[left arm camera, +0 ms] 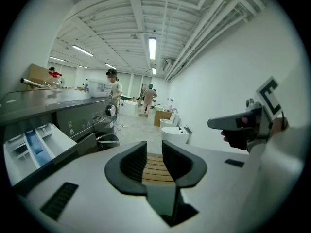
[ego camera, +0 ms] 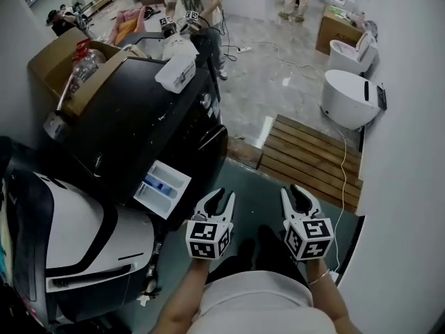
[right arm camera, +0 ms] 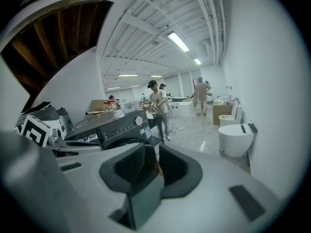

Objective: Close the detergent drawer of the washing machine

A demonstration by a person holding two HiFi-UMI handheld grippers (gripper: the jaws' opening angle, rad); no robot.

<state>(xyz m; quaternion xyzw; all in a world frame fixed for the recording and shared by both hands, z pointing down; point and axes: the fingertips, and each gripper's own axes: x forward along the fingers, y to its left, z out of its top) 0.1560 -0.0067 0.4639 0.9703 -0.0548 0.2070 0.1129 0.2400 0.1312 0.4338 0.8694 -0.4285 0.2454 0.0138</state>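
Note:
The black washing machine (ego camera: 132,131) stands at the left, and its white detergent drawer (ego camera: 162,188) is pulled out of the front. In the left gripper view the drawer (left arm camera: 30,147) juts out at the left edge. My left gripper (ego camera: 222,199) hovers just right of the drawer without touching it; it is open and empty (left arm camera: 154,161). My right gripper (ego camera: 295,195) is held beside it, further right, also open with nothing between its fingers (right arm camera: 156,166). The right gripper view shows the washer's control panel (right arm camera: 121,127) ahead at the left.
A white appliance (ego camera: 83,235) sits below the washer. A cardboard box (ego camera: 62,61) and a plastic container (ego camera: 177,72) rest on the washer's top. A wooden pallet (ego camera: 313,158) lies ahead, white toilets (ego camera: 351,99) to the right, and a person (ego camera: 195,5) beyond.

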